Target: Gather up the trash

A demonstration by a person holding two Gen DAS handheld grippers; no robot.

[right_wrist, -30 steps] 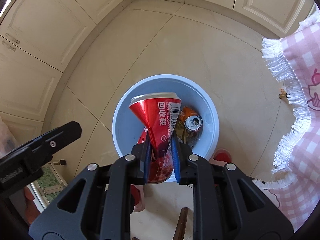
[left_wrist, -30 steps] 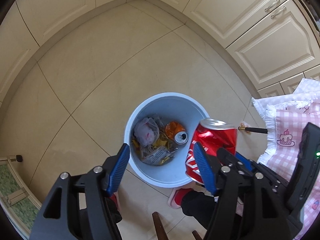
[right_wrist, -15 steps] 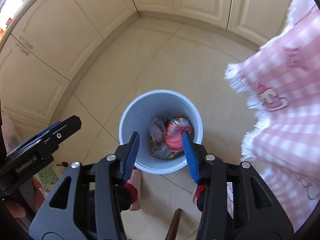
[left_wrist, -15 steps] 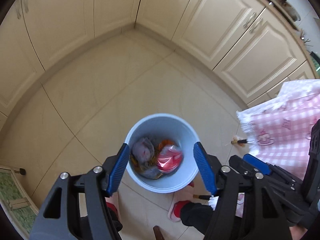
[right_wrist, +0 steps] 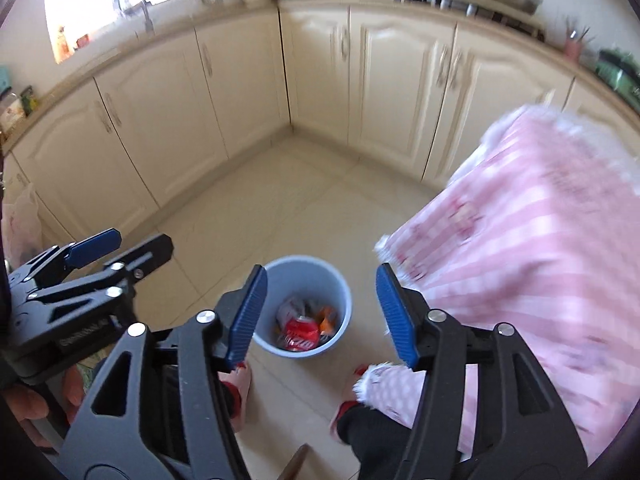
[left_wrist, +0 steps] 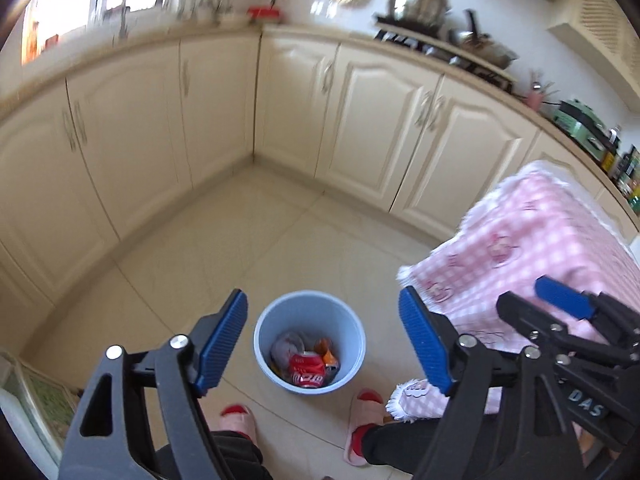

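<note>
A light blue bin (left_wrist: 262, 332) (right_wrist: 344, 292) stands on the tiled floor far below both grippers. Inside it lies a crushed red can (left_wrist: 306, 370) (right_wrist: 300, 330) among a grey bag, orange wrappers and other trash. My left gripper (left_wrist: 323, 338) hangs high above the bin, its jaws opening, with nothing between the blue pads (left_wrist: 222, 338). My right gripper (right_wrist: 318, 312) is also high above the bin, its jaws opening and empty. Each gripper shows at the edge of the other's view, the right gripper (left_wrist: 568, 320) and the left gripper (right_wrist: 80, 268).
A table under a pink checked cloth (left_wrist: 532, 248) (right_wrist: 540, 240) stands right of the bin. Cream cabinets (left_wrist: 360, 120) (right_wrist: 380, 80) wrap the corner behind. The person's feet in pink and red slippers (left_wrist: 362, 420) (right_wrist: 236, 388) stand just before the bin.
The right gripper let go of the red can, which dropped into the bin. Both grippers rose well above the bin and tilted up, bringing cabinets and counter into view. Both jaws widened.
</note>
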